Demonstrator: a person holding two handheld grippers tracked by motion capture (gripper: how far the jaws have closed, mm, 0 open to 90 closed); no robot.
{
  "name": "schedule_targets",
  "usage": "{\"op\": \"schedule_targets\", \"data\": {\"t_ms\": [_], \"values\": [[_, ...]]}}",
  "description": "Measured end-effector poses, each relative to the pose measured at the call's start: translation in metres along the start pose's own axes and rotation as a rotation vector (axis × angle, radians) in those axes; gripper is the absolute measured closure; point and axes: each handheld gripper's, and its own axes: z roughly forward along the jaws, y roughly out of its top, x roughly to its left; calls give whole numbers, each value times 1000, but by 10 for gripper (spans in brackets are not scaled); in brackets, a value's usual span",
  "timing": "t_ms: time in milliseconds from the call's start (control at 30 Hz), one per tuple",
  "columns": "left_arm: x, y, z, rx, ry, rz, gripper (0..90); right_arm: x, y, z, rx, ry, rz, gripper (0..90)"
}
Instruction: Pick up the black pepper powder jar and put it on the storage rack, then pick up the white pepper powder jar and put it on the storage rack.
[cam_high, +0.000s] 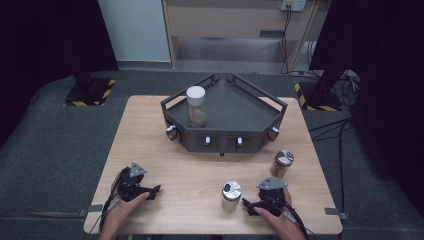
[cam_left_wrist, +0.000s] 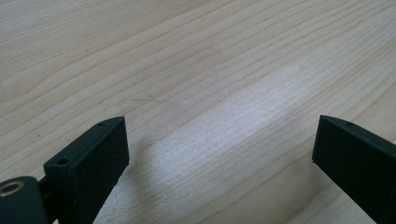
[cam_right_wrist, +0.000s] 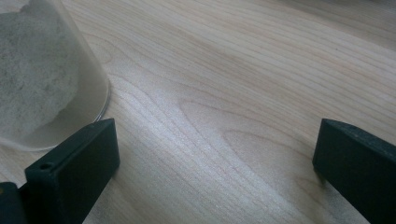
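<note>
Currently both tools rest low near the front edge of the tabletop (cam_high: 150, 145), each held in a hand. Left tool (cam_high: 156, 189) sits toward the front left corner, jaws spread wide with bare wood between them in the left gripper view. Right tool (cam_high: 246, 204) sits toward the front right corner, jaws likewise spread and holding nothing.

Nearest object: a small clear jar with a silver lid (cam_high: 231, 195), standing upright near the front edge, just left of the right tool's tips. In the right gripper view the jar's base (cam_right_wrist: 46, 79) shows just beyond the left jaw, outside the gap, part-filled with pale powder. A second jar with a silver lid (cam_high: 282, 163) stands further back toward the right edge, with brownish contents. A third, taller jar with a white lid (cam_high: 196, 106) stands inside the dark angular tray (cam_high: 235, 112) at the back of the tabletop.

Handling judgement: the near jar looks rigid, smooth-walled and light, probably glass or hard plastic, so slippery and liable to tip if nudged at the base. Best hold is likely across the straight wall below the lid, jaws square to it; the right tool would first need to swing so the jar sits between its jaws.
</note>
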Motion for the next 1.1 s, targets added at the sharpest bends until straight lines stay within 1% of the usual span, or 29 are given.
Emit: {"op": "schedule_targets", "data": {"t_ms": [33,100,233,333,767,1033,1100], "values": [[-1,0,2,2,6,-6,25,0,0,0,0,0,0,5],[1,-3,4,-7,-1,-22,18,0,0,0,0,1,1,5],[1,-6,6,-21,1,-26,0,0,0,0,0,1,1,5],[2,-13,7,-53,-1,-28,0,0,0,0,0,0,1,5],[4,-13,7,-52,-6,-24,0,0,1,0,2,3,1,4],[3,-13,7,-52,-2,-27,0,0,5,1,14,3,0,11],[3,-13,8,-52,-3,-27,0,3,7,0,19,4,-24,24]]}}
